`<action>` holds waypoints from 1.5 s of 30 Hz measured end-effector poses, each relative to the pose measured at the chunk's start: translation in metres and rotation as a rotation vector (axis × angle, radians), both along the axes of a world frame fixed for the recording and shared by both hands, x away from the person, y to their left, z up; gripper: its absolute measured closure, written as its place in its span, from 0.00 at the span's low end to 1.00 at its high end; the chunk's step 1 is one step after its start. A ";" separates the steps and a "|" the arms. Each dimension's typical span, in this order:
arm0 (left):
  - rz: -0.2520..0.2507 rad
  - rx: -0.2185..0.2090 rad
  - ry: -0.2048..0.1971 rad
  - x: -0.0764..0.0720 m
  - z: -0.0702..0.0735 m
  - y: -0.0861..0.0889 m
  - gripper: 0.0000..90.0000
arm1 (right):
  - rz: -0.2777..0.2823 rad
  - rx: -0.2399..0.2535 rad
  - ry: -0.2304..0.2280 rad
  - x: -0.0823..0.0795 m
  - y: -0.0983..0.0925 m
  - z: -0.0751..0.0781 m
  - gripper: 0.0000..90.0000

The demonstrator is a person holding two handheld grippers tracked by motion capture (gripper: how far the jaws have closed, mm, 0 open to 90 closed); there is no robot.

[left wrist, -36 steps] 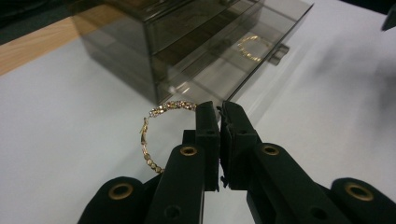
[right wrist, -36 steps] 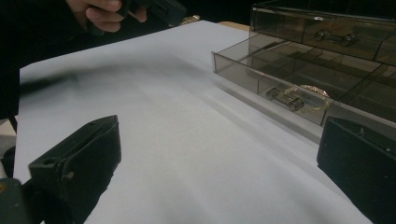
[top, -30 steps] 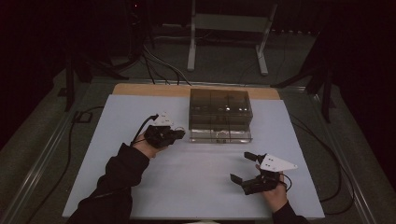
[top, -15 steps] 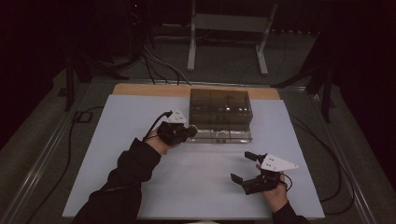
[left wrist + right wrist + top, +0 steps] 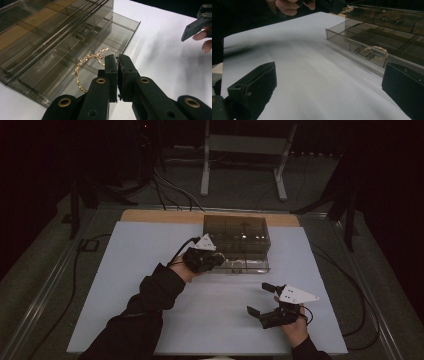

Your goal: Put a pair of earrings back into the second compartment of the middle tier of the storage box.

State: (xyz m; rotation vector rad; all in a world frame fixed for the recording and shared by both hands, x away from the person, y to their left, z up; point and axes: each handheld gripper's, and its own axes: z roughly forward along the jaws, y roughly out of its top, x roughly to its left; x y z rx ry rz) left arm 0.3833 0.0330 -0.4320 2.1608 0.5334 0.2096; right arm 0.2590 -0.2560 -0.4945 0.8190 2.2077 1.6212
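Material: gold chain, thin links with tiny sparkly bits, likely light, floppy and easy to tangle or snag.
Where it is: hanging from the left claw over the pulled-out drawer of the smoky plastic box, at the far middle of the white table.
Left claw: squeezed tight shut, pinching the chain at its top loop.
Right claw: wide open, holding nothing, resting near the right side of the table.
Best hold: a pinch on one spot of the links works, since it bends everywhere.
Which way it points: it droops in a curvy line from the claw tips down toward the drawer's near edge; it has no stiff long side.
Drawer: one more gold piece lies inside.
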 end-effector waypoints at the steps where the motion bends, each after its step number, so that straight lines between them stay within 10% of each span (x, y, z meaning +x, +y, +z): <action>1: 0.000 -0.005 0.002 0.001 0.000 -0.002 0.97 | 0.000 0.003 0.001 0.000 0.000 0.000 0.00; 28: -0.010 0.034 0.031 0.022 -0.019 -0.045 0.97 | 0.004 0.005 -0.002 0.000 -0.001 0.000 0.00; 45: 0.015 -0.028 0.062 0.031 -0.021 -0.051 0.89 | 0.003 0.005 -0.001 0.000 -0.001 0.000 0.00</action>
